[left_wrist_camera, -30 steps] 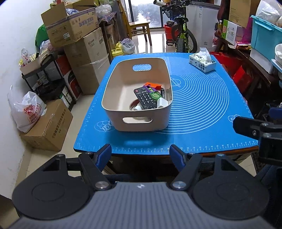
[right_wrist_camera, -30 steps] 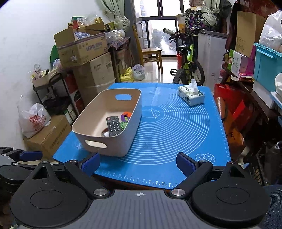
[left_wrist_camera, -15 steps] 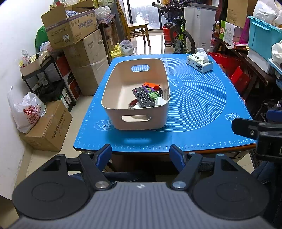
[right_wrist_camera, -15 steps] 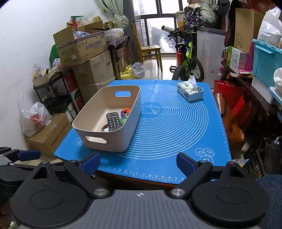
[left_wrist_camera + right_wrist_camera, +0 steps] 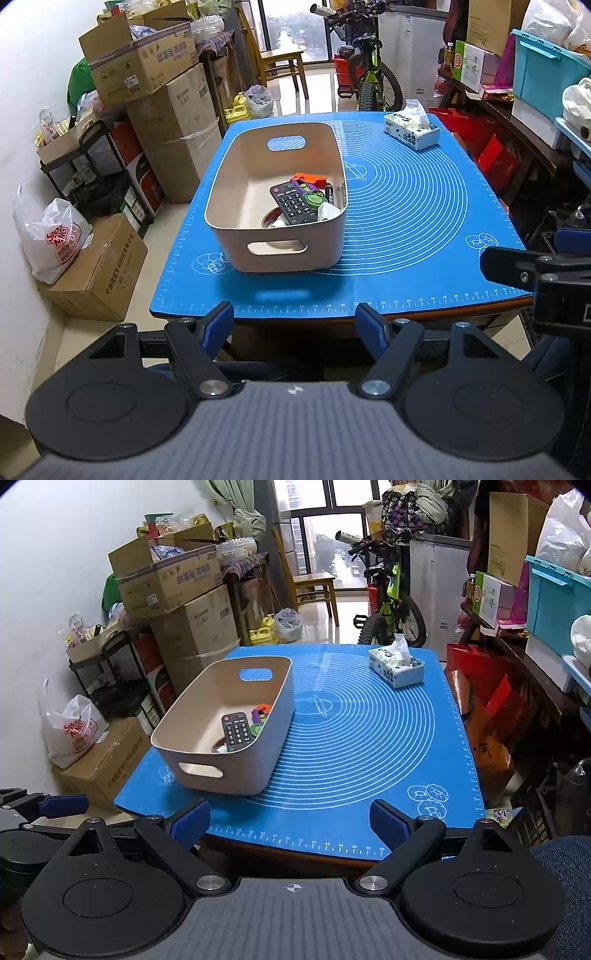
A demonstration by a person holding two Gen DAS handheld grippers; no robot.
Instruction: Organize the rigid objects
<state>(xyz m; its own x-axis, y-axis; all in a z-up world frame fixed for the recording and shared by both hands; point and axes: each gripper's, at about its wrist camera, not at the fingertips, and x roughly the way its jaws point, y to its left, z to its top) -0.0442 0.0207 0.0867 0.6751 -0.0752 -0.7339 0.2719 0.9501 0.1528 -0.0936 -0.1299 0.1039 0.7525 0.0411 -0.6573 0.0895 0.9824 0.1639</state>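
The blue mat (image 5: 406, 221) covers the whole table top, and on it, toward ten o'clock from the centre of its rings, stands the beige bin (image 5: 280, 254) with a handle slot in each short wall. At about one o'clock, near the far edge and well apart from the bin, sits the tissue box (image 5: 412, 131), the only loose thing on the mat. Inside the bin, crowded into the near right corner, lie the black remote (image 5: 293, 205), an orange piece (image 5: 310, 179), a green round piece (image 5: 314, 199) and some small white and dark items that are too tightly packed to name. The rigid things seem already collected, so the task looks close to its end, and the step in hand is probably only to hold back and check. The left gripper (image 5: 293, 319) hangs off the near edge of the table at six o'clock, its blue pads apart and with nothing between them. The right gripper (image 5: 291, 819) waits the same way, jaws apart and empty. To do this step well, both should stay clear of the bin wall, so that nothing inside is disturbed.
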